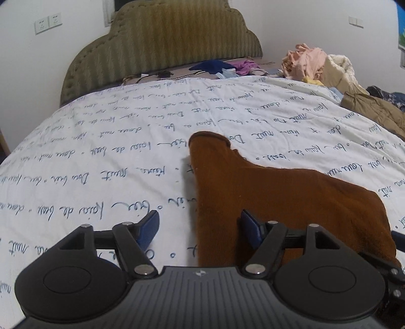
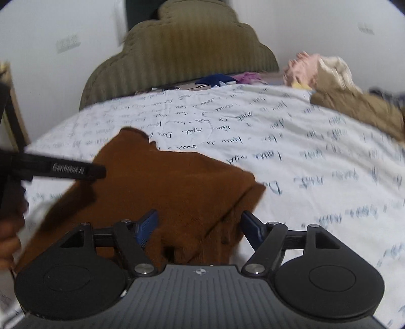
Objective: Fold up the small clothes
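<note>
A bed point(image 1: 106, 141) with an olive scalloped headboard point(image 1: 162, 48) was set against white walls point(image 1: 30, 76) fitted with sockets point(image 1: 48, 23)

A home bedroom: a bed under a white duvet point(image 1: 126, 151) printed with handwriting, a padded olive headboard point(image 1: 162, 48) against the far wall, wall sockets point(image 1: 48, 23) far left, and heaped clothes point(image 1: 316, 65) far right.

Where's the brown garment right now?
The brown garment lies on the white quilt, just ahead of both open grippers, well short of the clothes pile.
</note>
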`<state>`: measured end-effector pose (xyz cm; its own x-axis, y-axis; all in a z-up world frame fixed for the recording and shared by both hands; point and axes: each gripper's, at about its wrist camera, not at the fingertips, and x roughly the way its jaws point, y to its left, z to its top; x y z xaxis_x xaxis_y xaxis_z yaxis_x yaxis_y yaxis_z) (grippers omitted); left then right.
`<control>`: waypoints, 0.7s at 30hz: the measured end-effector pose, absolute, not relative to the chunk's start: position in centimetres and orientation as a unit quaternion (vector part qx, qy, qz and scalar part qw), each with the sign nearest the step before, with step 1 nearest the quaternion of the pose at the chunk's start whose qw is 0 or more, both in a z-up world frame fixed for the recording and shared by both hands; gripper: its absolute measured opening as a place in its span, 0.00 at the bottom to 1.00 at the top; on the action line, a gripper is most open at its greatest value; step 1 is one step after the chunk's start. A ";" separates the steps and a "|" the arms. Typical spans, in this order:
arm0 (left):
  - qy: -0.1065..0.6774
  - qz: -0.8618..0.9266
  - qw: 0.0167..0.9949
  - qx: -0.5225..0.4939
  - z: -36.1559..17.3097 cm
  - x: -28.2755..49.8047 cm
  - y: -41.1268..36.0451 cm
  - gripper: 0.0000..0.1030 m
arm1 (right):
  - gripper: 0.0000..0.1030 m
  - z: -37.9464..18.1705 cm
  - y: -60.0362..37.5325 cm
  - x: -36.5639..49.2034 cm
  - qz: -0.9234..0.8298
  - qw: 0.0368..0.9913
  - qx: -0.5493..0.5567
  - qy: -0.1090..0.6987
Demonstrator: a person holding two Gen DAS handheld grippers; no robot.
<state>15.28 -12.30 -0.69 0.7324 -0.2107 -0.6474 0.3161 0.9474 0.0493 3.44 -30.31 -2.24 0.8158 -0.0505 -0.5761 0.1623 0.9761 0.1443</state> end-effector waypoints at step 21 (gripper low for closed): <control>0.232 0.038 0.940 0.246 6.9 7.4 3.8 0.82 | 1.00 0.7 -28.0 -6.1 0.024 0.953 0.059 0.298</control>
<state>7.40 3.79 6.93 0.8893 0.1863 -0.4177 0.0423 0.8758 0.4808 -6.07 -27.97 0.67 0.8214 0.0804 -0.5646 -0.0105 0.9920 0.1261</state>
